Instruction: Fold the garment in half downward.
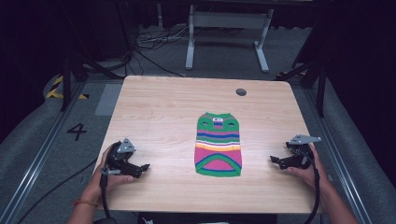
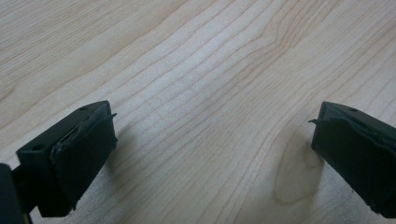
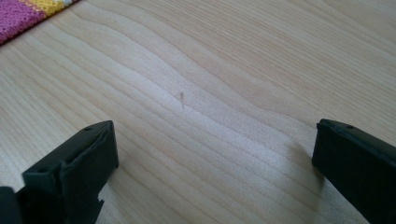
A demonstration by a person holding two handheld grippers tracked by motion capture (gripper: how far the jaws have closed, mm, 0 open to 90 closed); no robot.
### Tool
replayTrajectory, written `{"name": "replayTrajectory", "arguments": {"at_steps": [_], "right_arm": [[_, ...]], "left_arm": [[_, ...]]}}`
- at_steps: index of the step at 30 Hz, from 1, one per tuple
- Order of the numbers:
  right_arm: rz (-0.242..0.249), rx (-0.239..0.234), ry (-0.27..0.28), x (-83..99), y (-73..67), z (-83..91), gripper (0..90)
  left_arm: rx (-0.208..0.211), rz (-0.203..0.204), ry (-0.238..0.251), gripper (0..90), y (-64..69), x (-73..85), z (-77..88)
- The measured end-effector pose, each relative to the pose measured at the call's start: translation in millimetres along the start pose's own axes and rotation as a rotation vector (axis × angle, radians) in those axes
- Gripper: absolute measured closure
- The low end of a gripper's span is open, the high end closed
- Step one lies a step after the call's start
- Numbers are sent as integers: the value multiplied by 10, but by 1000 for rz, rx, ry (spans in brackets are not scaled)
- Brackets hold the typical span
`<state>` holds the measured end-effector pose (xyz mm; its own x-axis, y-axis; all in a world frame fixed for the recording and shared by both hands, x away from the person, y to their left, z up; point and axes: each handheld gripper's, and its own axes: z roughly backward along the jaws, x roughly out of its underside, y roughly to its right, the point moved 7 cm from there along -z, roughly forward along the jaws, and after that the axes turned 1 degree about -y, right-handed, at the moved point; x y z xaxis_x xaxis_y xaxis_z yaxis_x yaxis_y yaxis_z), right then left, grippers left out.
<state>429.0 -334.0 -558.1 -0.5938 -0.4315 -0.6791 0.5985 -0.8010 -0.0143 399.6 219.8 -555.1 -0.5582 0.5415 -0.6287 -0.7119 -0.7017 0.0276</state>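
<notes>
A small striped knitted garment [image 1: 218, 144], green, pink, blue and yellow, lies flat in the middle of the wooden table [image 1: 159, 107]. My left gripper [image 1: 142, 169] rests low on the table to its left, jaws open and pointing toward it, with bare wood between them [image 2: 212, 140]. At the garment's right, my right gripper [image 1: 275, 161] also sits open and empty, pointing left. A pink and yellow corner of the garment [image 3: 28, 11] shows at the top left of the right gripper view, well beyond the open right gripper [image 3: 215, 154].
A round dark hole [image 1: 241, 92] sits near the table's far edge. Beyond the table stand a white desk frame [image 1: 229, 28], loose cables [image 1: 154, 42] on the floor and black stands [image 1: 322, 70] at both sides. A "4" [image 1: 77, 131] marks the floor at left.
</notes>
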Motion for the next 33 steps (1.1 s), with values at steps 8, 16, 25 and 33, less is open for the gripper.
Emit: {"name": "replayTrajectory", "arguments": {"at_steps": [8, 16, 25, 33], "right_arm": [[60, -30, 35, -87, -102, 65, 216], [55, -47, 52, -211, -138, 102, 223], [61, -13, 52, -478, -69, 31, 300], [71, -23, 83, -761, -73, -64, 349]], "left_arm": [[-18, 22, 2, 51, -3, -46, -26], [17, -33, 31, 228, 33, -206, -88], [40, -63, -4, 230, 26, -472, -246], [41, -92, 39, 235, 73, -830, -371]]}}
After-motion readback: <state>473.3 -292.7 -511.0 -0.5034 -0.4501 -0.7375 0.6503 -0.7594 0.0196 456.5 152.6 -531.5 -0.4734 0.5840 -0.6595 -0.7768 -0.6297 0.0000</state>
